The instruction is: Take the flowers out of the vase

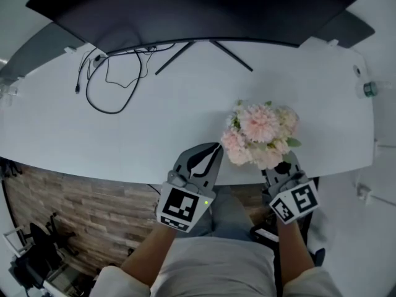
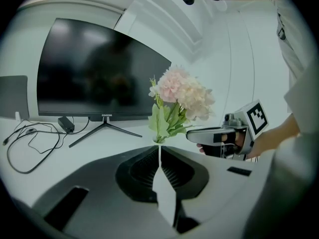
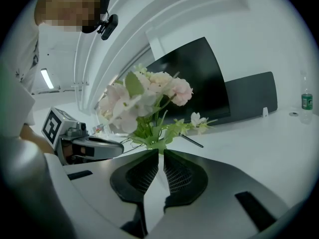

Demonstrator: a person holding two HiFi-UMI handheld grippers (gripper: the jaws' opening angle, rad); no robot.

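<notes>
Desk (image 1: 185, 104) is white and curved, with a wide dark monitor (image 1: 204, 5) along its far side at 12 o'clock, black cables (image 1: 108, 79) looped at 10 o'clock and a green-capped bottle (image 1: 370, 89) at 3 o'clock. Wood-pattern floor (image 1: 80, 203) shows under the near edge. The pink flowers (image 1: 260, 135) stand near the desk's near edge, right of centre. The left gripper (image 2: 159, 148) has its jaws closed together with nothing between them, and the blooms rise at 12 o'clock just past the tips. The right gripper (image 3: 160, 154) also has its jaws pressed together and empty, with green leaves at 12 o'clock right at the tips. Whether the leaves touch the tips cannot be told.
</notes>
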